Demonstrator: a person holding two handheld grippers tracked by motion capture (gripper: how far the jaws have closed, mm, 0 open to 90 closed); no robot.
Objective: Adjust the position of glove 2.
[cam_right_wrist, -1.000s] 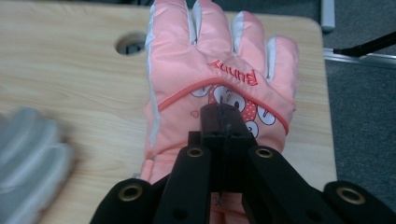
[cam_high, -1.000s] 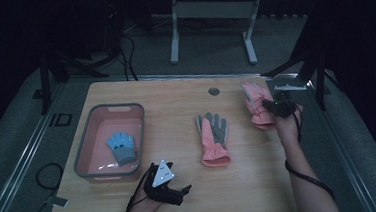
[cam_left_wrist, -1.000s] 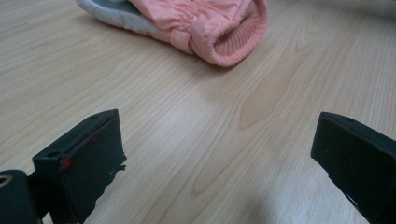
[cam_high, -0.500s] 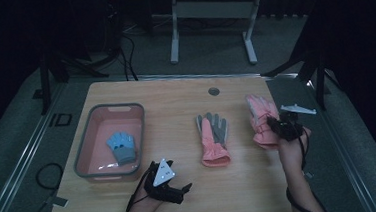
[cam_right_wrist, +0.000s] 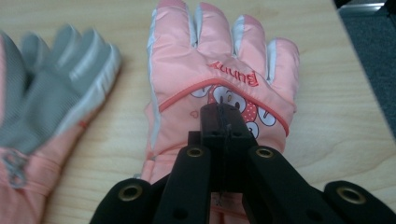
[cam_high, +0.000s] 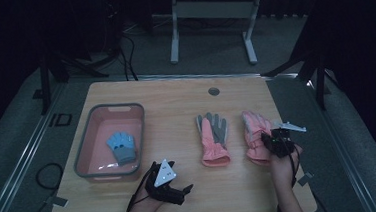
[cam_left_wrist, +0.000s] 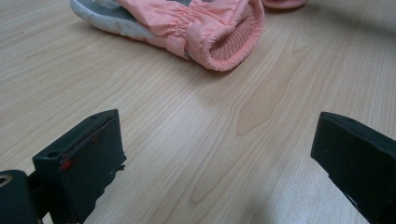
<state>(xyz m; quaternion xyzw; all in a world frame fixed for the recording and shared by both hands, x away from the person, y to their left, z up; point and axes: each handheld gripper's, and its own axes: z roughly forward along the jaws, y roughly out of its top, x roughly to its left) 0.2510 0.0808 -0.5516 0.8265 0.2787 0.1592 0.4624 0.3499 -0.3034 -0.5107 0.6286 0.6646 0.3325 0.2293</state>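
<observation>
A pink glove with a cartoon print (cam_right_wrist: 224, 60) lies back-up on the wooden table (cam_high: 175, 102), right of a matching pink glove (cam_high: 213, 137) that lies grey palm up. My right gripper (cam_right_wrist: 223, 114) is shut on the printed glove (cam_high: 255, 131), pinching fabric near its cuff, with the person's hand coming in from the near edge. My left gripper (cam_high: 179, 192) rests low over the table's front edge, open, nothing between its jaws. From the left gripper view the palm-up glove's ribbed cuff (cam_left_wrist: 205, 28) lies ahead.
A pink bin (cam_high: 86, 153) stands at the table's left with a small blue glove (cam_high: 122, 146) inside. A round cable hole (cam_high: 213, 91) sits near the far edge. Dark floor and a metal stand frame (cam_high: 209, 9) lie beyond the table.
My right gripper has drawn the printed pink glove from the far right of the table toward the near side, beside the palm-up glove. The left gripper stayed still.
</observation>
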